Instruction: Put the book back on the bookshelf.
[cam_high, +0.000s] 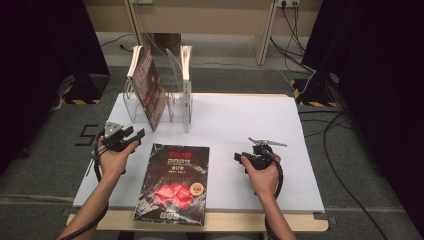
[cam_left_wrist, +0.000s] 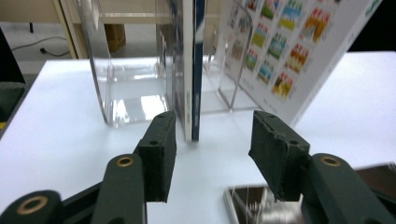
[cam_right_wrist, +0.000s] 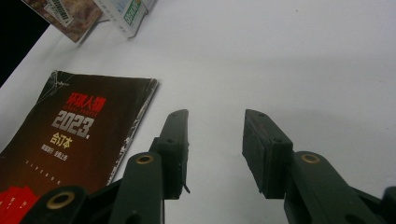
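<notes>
White board over the table carries a dark magazine (cam_high: 173, 183) lying flat between both hands, near the front edge. Flat and glossy, it could slide off instead of lifting — or a careless swing could topple the books in the clear rack (cam_high: 176, 102). Left gripper (cam_high: 131, 135) and right gripper (cam_high: 239, 158) — both gape wide, holding nothing.

Three magazines (cam_high: 173, 183) — one clear rack (cam_high: 131, 106) — two hand-held grippers (cam_high: 131, 136).

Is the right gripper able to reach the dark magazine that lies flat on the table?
Probably yes. The right gripper is open and empty, and the dark magazine lies flat just beside it, with bare white table between them and nothing in the way.
</notes>
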